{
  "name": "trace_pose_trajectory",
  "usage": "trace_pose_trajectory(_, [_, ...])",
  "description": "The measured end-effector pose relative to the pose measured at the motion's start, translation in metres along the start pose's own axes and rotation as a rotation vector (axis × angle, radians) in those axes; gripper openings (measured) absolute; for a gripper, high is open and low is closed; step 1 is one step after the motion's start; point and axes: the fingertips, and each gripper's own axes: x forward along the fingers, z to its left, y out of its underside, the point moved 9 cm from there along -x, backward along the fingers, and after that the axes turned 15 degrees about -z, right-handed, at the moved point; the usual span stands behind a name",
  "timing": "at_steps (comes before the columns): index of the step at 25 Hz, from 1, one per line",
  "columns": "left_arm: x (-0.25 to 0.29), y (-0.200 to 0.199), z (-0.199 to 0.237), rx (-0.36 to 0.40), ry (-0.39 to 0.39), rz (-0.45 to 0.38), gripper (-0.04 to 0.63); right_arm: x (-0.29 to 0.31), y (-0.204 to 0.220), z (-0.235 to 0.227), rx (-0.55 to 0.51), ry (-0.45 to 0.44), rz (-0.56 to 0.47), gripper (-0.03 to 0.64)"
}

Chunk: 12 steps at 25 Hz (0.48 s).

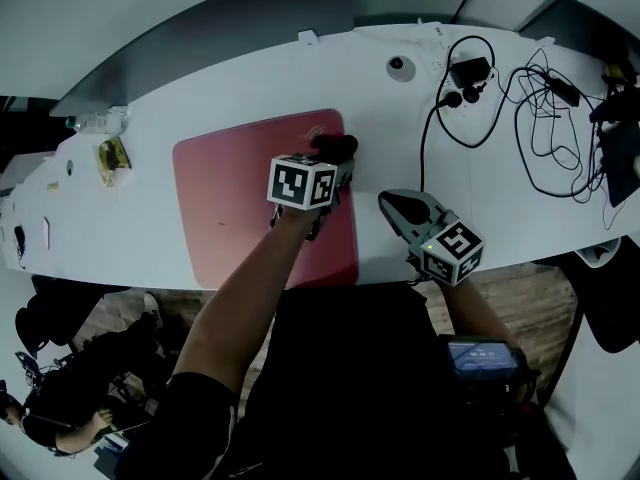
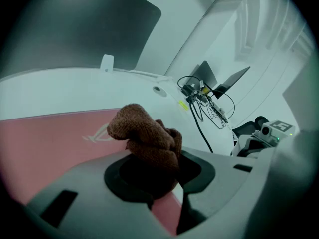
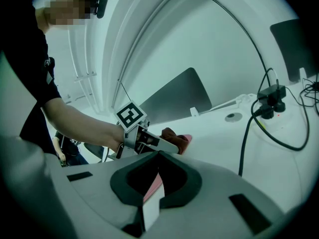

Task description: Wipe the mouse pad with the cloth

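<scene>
Our left hand-held gripper clamps the brown cloth at the far right corner of the mouse pad. Our right hand-held gripper, beside the pad, is closed and empty. Unpinned, the pad may slide when wiped.

Person is wearing a black short-sleeved top. Left tool and right tool are showing grey bodies with black pads, each carrying a white cube bearing black square markers.
</scene>
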Motion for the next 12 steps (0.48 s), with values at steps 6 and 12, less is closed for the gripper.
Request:
trace_pose_trajectory(6, [0.005,-0.030,-0.004,-0.025,0.071,-0.088,0.135,0.002,0.000,-0.001,0.005,0.009,-0.010,0.024])
trace_pose_trajectory(12, [0.024,-0.049,0.017,-0.039,0.063,-0.096,0.135,0.002,0.000,-0.002,0.015,0.026,-0.012,0.025])
